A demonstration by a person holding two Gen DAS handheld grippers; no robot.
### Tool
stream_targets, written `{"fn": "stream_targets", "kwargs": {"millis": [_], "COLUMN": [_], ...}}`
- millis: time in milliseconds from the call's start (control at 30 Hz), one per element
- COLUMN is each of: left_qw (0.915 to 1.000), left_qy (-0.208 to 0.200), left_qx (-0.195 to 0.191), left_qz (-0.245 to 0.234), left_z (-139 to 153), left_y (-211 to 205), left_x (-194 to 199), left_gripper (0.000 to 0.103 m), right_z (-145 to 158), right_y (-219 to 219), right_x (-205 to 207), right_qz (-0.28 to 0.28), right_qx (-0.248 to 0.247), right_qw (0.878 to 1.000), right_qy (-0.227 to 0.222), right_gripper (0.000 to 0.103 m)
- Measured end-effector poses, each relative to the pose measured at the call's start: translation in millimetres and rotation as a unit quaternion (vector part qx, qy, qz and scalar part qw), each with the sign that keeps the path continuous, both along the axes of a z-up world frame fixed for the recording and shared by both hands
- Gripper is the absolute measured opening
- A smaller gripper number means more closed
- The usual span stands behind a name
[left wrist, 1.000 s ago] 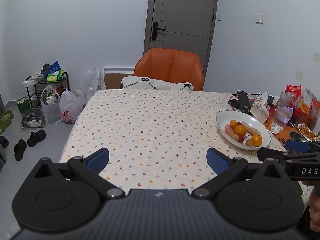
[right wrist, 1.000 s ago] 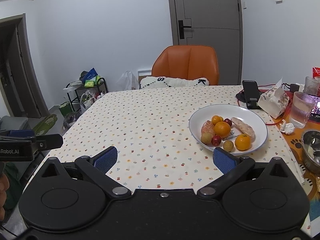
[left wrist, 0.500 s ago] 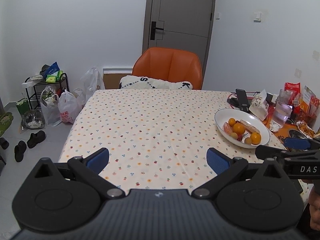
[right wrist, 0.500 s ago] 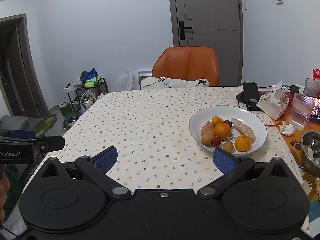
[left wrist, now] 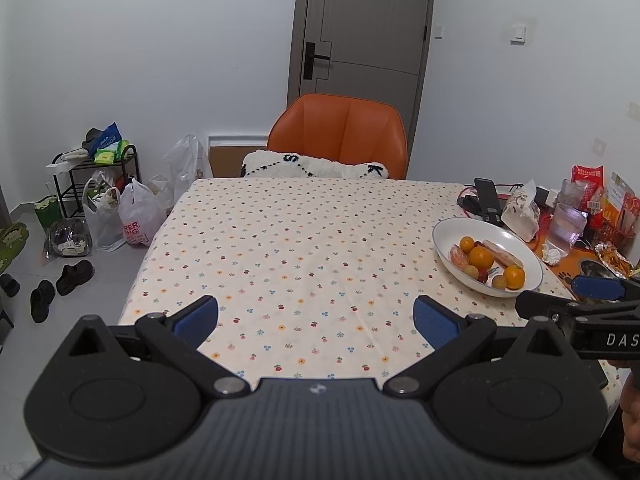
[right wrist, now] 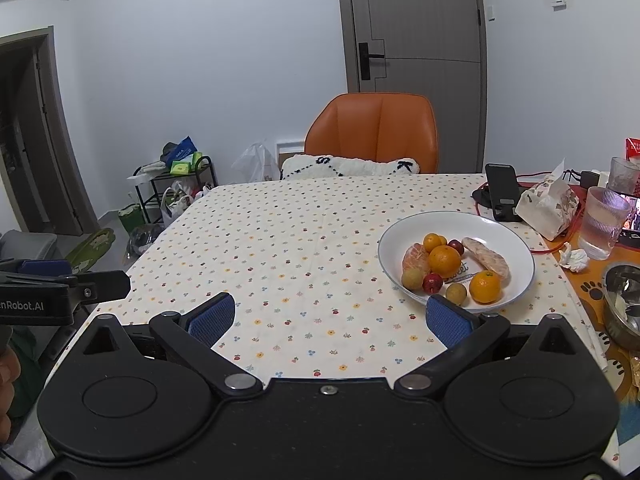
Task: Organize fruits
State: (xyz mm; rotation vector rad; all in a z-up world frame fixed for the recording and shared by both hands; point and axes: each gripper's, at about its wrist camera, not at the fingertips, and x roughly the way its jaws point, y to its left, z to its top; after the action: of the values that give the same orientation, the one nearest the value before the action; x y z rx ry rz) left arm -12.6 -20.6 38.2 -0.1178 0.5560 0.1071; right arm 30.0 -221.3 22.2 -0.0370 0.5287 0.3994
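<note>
Fruits (right wrist: 444, 260) piled in white bowl (right wrist: 516, 248) at right side of table (right wrist: 304, 248), partly overlapping, small ones hard to identify. Dotted tablecloth, orange chair (right wrist: 376, 136) at far edge, grey door behind. Left gripper (left wrist: 316, 318) and right gripper (right wrist: 328, 318) both spread wide, holding nothing, hovering over near edge.

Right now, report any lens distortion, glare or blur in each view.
Left wrist view: strong fisheye bending, dark vignette corners, door frame bows; white bowl sharp, no glare. Right wrist view: same curvature; fruit sharp, glass cup shows a pinkish glow, left claw at the frame edge slightly soft.
</note>
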Motion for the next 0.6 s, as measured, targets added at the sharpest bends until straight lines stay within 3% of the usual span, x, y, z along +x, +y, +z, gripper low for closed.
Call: {"fn": "stream_targets", "kwargs": {"millis": [600], "left_qw": [1.0], "left_qy": [0.003], "left_qx": [0.003], "left_qz": [0.0], "left_z": [-3.5], "left_y": [-0.6], "left_x": [1.0], "left_gripper": [0.103], "right_z": [-1.8], "right_y": [-0.4], "right_x": [0.6], "right_qz": [-0.002], "right_qx": [0.0], "right_qw": [1.0], "right_qy": [0.003], "right_gripper": [0.103]}}
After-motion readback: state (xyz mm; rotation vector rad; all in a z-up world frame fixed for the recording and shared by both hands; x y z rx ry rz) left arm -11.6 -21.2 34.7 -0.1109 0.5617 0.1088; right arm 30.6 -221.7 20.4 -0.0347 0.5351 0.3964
